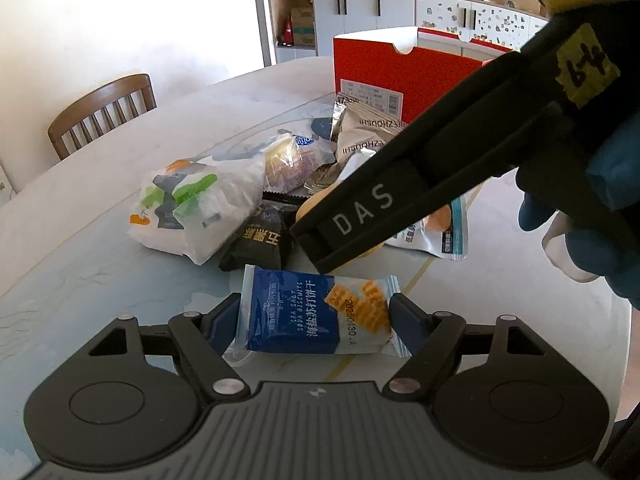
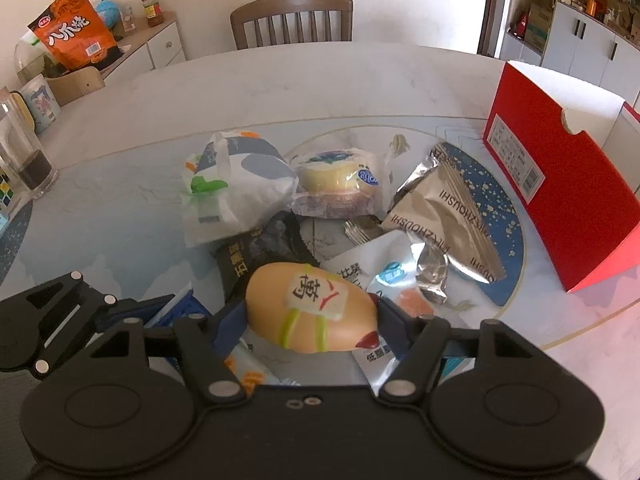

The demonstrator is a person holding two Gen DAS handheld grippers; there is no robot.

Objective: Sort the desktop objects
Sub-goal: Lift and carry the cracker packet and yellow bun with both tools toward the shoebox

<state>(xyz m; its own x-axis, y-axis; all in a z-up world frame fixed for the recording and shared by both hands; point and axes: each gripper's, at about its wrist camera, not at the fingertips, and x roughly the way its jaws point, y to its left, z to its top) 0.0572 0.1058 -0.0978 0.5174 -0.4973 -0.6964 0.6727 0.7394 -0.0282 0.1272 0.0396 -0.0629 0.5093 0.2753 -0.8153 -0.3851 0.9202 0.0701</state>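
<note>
Nearest us in the left wrist view, our left gripper (image 1: 314, 314) has its jaws clamped on the two ends of a blue soda biscuit packet (image 1: 316, 314) lying on the counter (image 1: 100, 280). Beyond the jaws lie a black snack packet (image 1: 256, 246) and a white bag (image 1: 196, 204).

From the right wrist view, our right gripper (image 2: 308, 314) grasps an egg-shaped toy (image 2: 312, 306) between its jaws. Ahead of them sits the snack pile, with a red box (image 2: 560, 184) to their right.

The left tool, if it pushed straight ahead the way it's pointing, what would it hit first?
Probably the blue biscuit packet, already between the left tool's fingers. Beyond it lies a black snack packet, though depth is hard to judge.
</note>
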